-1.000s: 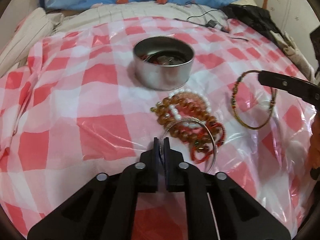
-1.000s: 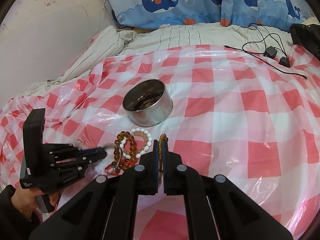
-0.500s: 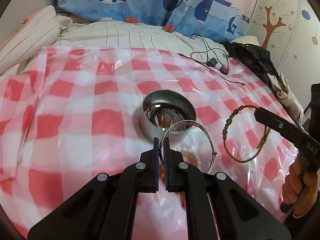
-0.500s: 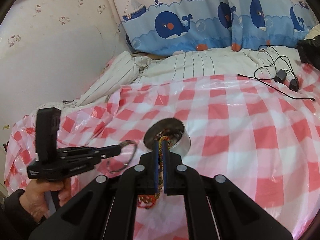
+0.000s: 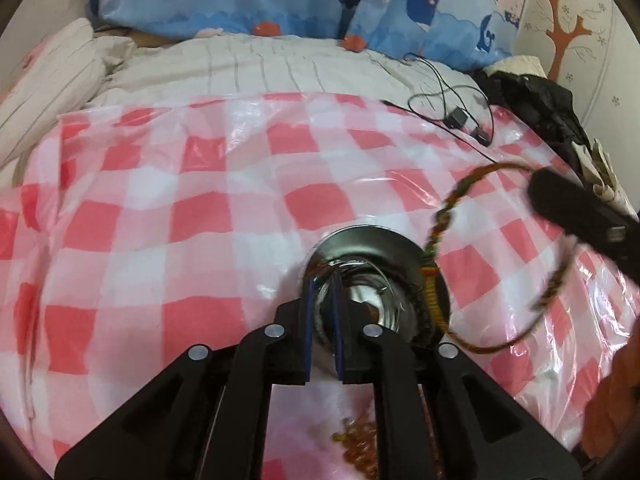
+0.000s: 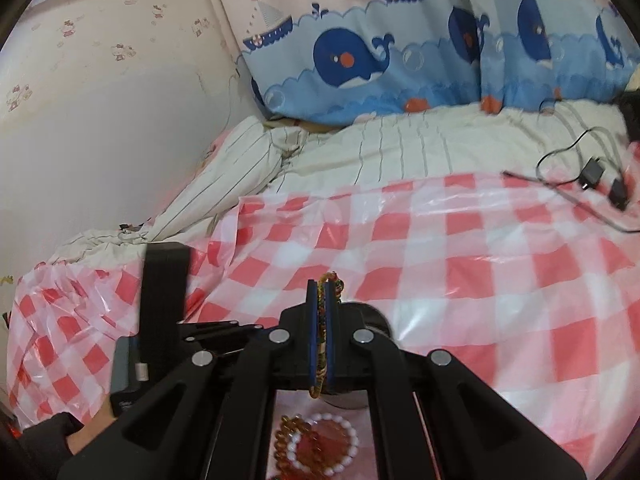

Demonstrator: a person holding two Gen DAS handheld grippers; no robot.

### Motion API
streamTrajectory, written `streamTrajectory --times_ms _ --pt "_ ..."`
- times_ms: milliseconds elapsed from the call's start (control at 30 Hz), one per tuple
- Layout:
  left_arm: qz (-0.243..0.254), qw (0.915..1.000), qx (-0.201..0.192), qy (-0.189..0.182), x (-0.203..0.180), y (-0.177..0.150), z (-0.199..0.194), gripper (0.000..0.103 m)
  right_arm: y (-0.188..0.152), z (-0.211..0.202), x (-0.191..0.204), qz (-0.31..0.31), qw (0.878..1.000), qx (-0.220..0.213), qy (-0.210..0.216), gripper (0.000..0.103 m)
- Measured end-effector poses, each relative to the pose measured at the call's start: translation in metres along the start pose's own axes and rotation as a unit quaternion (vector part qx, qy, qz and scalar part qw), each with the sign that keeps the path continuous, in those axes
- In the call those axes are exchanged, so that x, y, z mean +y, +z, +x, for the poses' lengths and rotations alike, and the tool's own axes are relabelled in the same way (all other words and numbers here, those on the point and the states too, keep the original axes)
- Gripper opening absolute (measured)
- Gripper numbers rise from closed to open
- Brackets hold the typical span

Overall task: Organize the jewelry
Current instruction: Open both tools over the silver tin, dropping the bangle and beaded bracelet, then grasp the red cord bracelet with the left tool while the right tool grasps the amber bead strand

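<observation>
my left claw [image 5: 322, 280] opening over tin [image 5: 372, 240] rim, silver bangle [image 5: 372, 276] inside | my right claw [image 6: 322, 284] pinching braided bracelet [image 6: 320, 320] | checked cloth [image 5: 200, 208] bare toward 10 o'clock

We find no legible text, label, brand, number or sign in either view. The whale-print curtain [image 6: 400, 52], the patterned wallpaper [image 6: 100, 56] and the checked plastic sheet [image 5: 248, 200] carry pictures and patterns only; nothing readable shows on either device body.
</observation>
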State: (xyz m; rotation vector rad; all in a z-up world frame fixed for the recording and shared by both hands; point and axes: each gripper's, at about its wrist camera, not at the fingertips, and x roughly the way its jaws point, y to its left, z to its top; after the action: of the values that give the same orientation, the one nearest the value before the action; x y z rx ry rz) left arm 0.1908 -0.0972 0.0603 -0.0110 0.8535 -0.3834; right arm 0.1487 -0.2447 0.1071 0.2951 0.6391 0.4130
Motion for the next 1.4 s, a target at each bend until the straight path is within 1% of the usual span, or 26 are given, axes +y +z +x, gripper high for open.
streamTrajectory --times_ms 67,100,133,200,267,300,333,367,433,467,567,600,633,700,767,833,967,1033,1133,1167,1300,1400 --pt "-0.006 0.9999 -0.007 0.004 0.009 -0.005 -0.011 0.009 -0.004 0.012 -0.007 0.032 0.999 0.008 0.025 0.004" --pt "-0.008 0.9999 -0.008 0.006 0.013 -0.008 -0.016 0.011 -0.007 0.022 -0.011 0.04 0.999 0.023 0.018 0.004" --pt "-0.009 0.9999 -0.008 0.009 0.017 -0.012 -0.022 0.013 -0.009 0.029 -0.012 0.036 0.999 0.038 -0.004 0.004" --pt "-0.008 0.9999 -0.005 0.01 0.022 -0.02 -0.031 0.016 -0.019 0.044 -0.015 0.009 0.995 0.07 -0.072 0.006" --pt "-0.002 1.0 -0.001 0.009 0.022 -0.032 -0.041 0.022 -0.027 0.039 -0.017 0.003 0.993 0.07 -0.095 0.01" --pt "-0.002 1.0 -0.001 0.006 0.022 -0.039 -0.047 0.027 -0.031 0.028 -0.017 -0.004 0.992 0.061 -0.11 0.018" --pt "-0.003 1.0 -0.001 0.005 0.021 -0.045 -0.051 0.032 -0.035 0.018 -0.017 -0.006 0.992 0.055 -0.116 0.022" --pt "-0.004 1.0 0.002 0.004 0.02 -0.054 -0.054 0.033 -0.038 0.011 -0.017 -0.005 0.992 0.053 -0.116 0.026" --pt "0.0 0.9998 0.019 -0.003 0.015 -0.068 -0.057 0.035 -0.05 -0.007 -0.018 -0.007 0.991 0.061 -0.115 0.027" --pt "0.0 0.9998 0.019 -0.004 0.013 -0.073 -0.059 0.035 -0.056 -0.014 -0.018 -0.008 0.991 0.063 -0.116 0.027" --pt "0.002 0.9997 0.02 -0.01 0.003 -0.089 -0.07 0.04 -0.075 -0.037 -0.02 0.01 0.991 0.075 -0.11 0.035" --pt "-0.004 0.9998 0.016 -0.011 0.0 -0.096 -0.077 0.043 -0.083 -0.045 -0.02 0.017 0.991 0.077 -0.107 0.037" --pt "-0.008 0.9998 0.013 -0.013 -0.001 -0.101 -0.08 0.045 -0.092 -0.051 -0.02 0.018 0.991 0.082 -0.105 0.039" --pt "-0.02 0.9995 0.011 -0.02 -0.002 -0.112 -0.086 0.046 -0.107 -0.058 -0.02 0.023 0.99 0.091 -0.104 0.039" --pt "-0.016 0.9994 0.021 -0.021 -0.005 -0.12 -0.083 0.046 -0.116 -0.057 -0.023 0.041 0.989 0.104 -0.095 0.039" --pt "0.004 0.9994 0.03 -0.017 -0.011 -0.12 -0.077 0.046 -0.118 -0.052 -0.023 0.045 0.989 0.111 -0.089 0.039" --pt "0.025 0.999 0.036 -0.006 -0.017 -0.12 -0.075 0.046 -0.12 -0.046 -0.011 0.024 0.99 0.115 -0.076 0.039" --pt "0.027 0.999 0.037 -0.001 -0.017 -0.119 -0.075 0.048 -0.122 -0.042 -0.001 0.005 0.991 0.119 -0.067 0.039" --pt "0.023 0.9991 0.036 -0.005 -0.016 -0.118 -0.075 0.049 -0.124 -0.039 0.008 -0.018 0.99 0.12 -0.071 0.039" --pt "0.027 0.9989 0.035 -0.012 -0.018 -0.117 -0.075 0.049 -0.123 -0.04 0.008 -0.016 0.99 0.119 -0.071 0.039" --pt "0.067 0.9963 0.044 -0.033 -0.038 -0.12 -0.071 0.051 -0.123 -0.038 0.001 -0.001 0.99 0.122 -0.076 0.039" --pt "0.083 0.9946 0.05 -0.035 -0.052 -0.124 -0.063 0.054 -0.122 -0.039 -0.004 0.014 0.99 0.12 -0.074 0.039"
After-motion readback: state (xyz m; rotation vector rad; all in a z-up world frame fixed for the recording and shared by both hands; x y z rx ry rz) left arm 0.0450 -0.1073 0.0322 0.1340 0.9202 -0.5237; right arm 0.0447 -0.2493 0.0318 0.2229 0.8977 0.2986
